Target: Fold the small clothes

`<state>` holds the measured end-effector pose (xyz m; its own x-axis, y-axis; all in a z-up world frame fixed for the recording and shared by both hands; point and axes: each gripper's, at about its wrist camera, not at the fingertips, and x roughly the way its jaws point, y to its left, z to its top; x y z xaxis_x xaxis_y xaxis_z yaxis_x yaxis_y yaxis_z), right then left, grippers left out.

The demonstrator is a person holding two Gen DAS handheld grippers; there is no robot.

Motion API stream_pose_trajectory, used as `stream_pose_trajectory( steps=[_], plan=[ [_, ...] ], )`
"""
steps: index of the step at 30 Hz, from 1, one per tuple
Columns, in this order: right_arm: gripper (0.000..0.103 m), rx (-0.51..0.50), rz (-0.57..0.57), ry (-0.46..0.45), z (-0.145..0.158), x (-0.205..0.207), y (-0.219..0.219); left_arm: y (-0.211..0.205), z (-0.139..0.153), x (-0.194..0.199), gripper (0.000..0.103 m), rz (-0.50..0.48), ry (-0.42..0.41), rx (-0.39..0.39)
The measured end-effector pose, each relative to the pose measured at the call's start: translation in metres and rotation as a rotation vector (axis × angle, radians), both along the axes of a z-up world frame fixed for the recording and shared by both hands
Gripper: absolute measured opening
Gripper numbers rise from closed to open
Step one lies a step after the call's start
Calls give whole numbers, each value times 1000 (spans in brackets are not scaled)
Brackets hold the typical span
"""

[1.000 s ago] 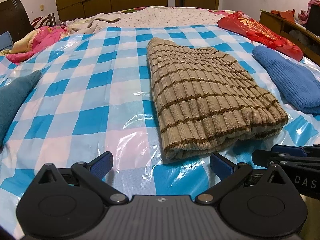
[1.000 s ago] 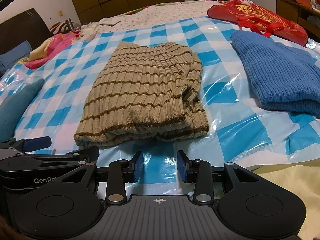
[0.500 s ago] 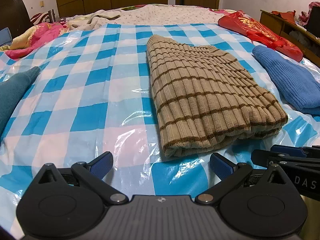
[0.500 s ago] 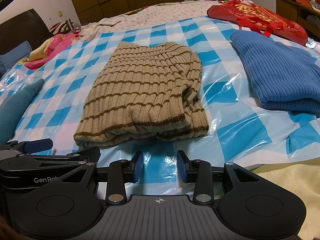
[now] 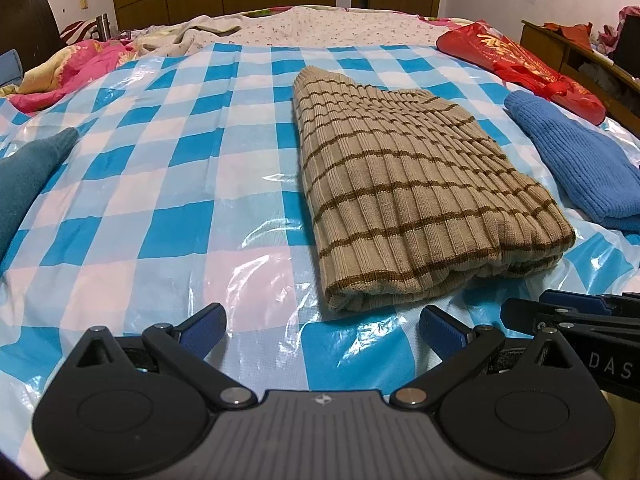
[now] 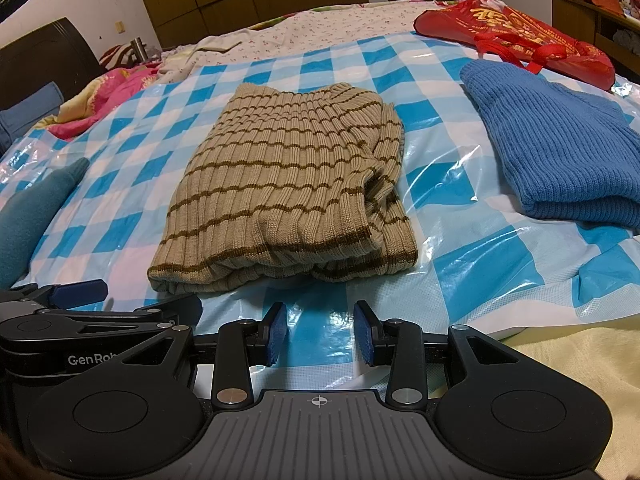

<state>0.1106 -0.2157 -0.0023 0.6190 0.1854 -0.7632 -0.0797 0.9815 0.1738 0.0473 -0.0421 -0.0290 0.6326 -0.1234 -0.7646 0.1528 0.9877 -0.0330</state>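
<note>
Left gripper [image 5: 322, 322]: we held its fingers spread wide, gripping nothing, just short of the sweater's near hem.
Right gripper [image 6: 320, 332]: we kept a narrower gap, pads apart, empty, over the sheet [image 6: 460, 264].
Sweater [image 6: 288, 188]: folded, flat on the sheet, between the teal garment [image 6: 32, 216] and blue knit [image 6: 556, 144].

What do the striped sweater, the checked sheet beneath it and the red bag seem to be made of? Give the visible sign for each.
Striped sweater: ribbed knit, probably wool or acrylic; matte, with raised vertical ribs.
Checked sheet: thin plastic film; glossy, with crinkled glare patches.
Red bag: probably a coated or non-woven fabric with gold print; slight sheen, soft creases, the exact material unclear.
</note>
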Motion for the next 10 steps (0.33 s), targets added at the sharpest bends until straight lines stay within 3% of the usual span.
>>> stream_pose_trajectory(
  steps=[10],
  plan=[
    [36,2,-1,-1,0,-1,0,0,0,0,103,5,-1,1]
  ],
)
